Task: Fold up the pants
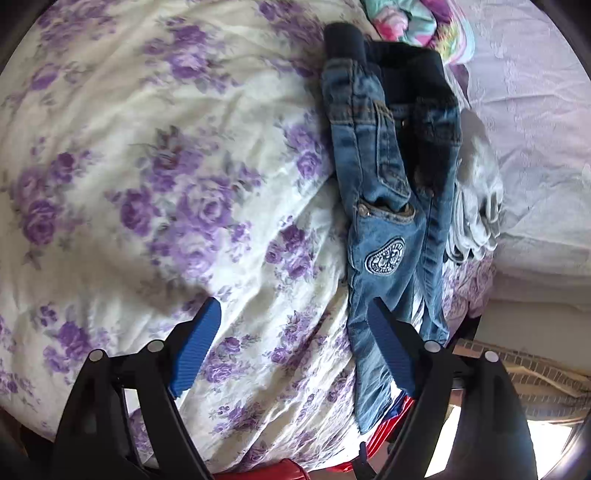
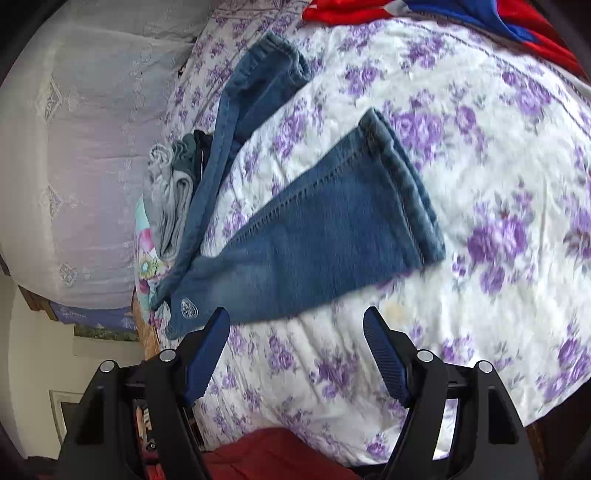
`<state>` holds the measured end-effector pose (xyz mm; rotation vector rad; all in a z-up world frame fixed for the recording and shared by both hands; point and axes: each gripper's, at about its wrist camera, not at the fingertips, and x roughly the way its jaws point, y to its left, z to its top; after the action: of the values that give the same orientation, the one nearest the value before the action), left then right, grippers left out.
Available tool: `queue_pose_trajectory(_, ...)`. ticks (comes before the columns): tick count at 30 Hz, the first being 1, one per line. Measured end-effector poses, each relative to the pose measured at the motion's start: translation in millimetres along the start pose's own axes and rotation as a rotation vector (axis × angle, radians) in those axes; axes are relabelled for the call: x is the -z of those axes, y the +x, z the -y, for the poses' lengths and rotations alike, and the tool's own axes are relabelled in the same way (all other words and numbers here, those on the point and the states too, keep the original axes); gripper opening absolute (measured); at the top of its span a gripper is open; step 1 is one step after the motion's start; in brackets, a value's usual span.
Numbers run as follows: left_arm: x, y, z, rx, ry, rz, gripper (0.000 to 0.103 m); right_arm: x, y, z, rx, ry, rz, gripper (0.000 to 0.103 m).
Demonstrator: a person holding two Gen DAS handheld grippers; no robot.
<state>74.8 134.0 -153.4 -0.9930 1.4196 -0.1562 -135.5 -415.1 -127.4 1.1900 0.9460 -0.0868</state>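
Observation:
A small pair of blue jeans [image 1: 388, 229] lies on the floral bedspread [image 1: 166, 184], its dark-lined waistband far from me and a leg running down toward my left gripper [image 1: 293, 306]. That gripper is open above the bedspread, and its right finger [image 1: 391, 343] overlaps the leg's edge. In the right wrist view the jeans [image 2: 325, 236] lie spread in a V, one cuff [image 2: 402, 177] in the middle and the other cuff [image 2: 280, 55] farther back. My right gripper [image 2: 295, 314] is open just short of the hip with the round patch [image 2: 188, 308], holding nothing.
Folded grey garments [image 1: 476, 206] lie against the jeans' far side. A colourful cloth [image 1: 406, 22] and a lilac lace cover [image 1: 535, 110] lie beyond. Red and blue fabric [image 2: 480, 22] sits at the bedspread's far edge. The bed's edge [image 1: 517, 369] drops off at the right.

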Motion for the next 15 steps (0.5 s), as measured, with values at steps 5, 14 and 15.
queue_pose_trajectory(5,-3,15,4,0.034,-0.006,-0.062,0.083,17,19,14,-0.003,0.067,-0.069,0.076)
queue_pose_trajectory(14,11,19,9,0.082,0.005,-0.095,0.087,8,33,35,-0.083,0.185,0.011,0.076)
queue_pose_trajectory(15,14,17,5,0.076,0.004,-0.09,0.087,5,35,34,-0.091,0.183,0.018,0.076)
